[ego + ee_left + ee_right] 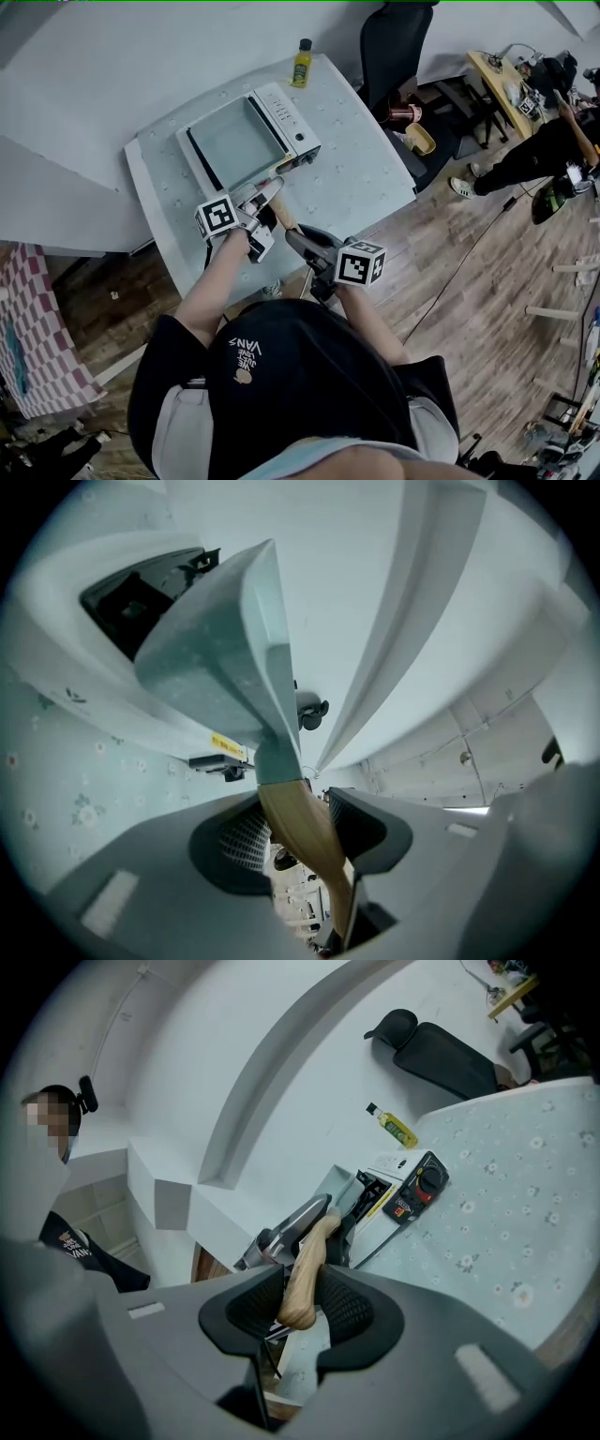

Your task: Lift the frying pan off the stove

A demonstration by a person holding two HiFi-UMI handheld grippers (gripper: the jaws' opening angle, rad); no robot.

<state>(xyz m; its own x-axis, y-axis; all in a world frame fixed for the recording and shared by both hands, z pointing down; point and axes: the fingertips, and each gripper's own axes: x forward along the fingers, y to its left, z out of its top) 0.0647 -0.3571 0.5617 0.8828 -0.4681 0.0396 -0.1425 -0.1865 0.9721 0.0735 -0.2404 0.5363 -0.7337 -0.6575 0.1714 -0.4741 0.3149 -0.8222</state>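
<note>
Head view: both forearms reach forward, toward the stove [287, 114] on the worktop [356, 178]. Left gripper [265, 202] and right gripper [298, 240] each have fingers clamped on the wooden handle [281, 217] of the frying pan [234, 142]. The pan is over the stove, the left gripper nearer to it.

A yellow bottle [301, 63] is stood upright at the far edge of a flower-patterned table [367, 184]. A black office chair [394, 42] is placed just beside that table. A checked cloth [36, 330] is seen at the left, and a wooden floor [487, 291] at the right.
</note>
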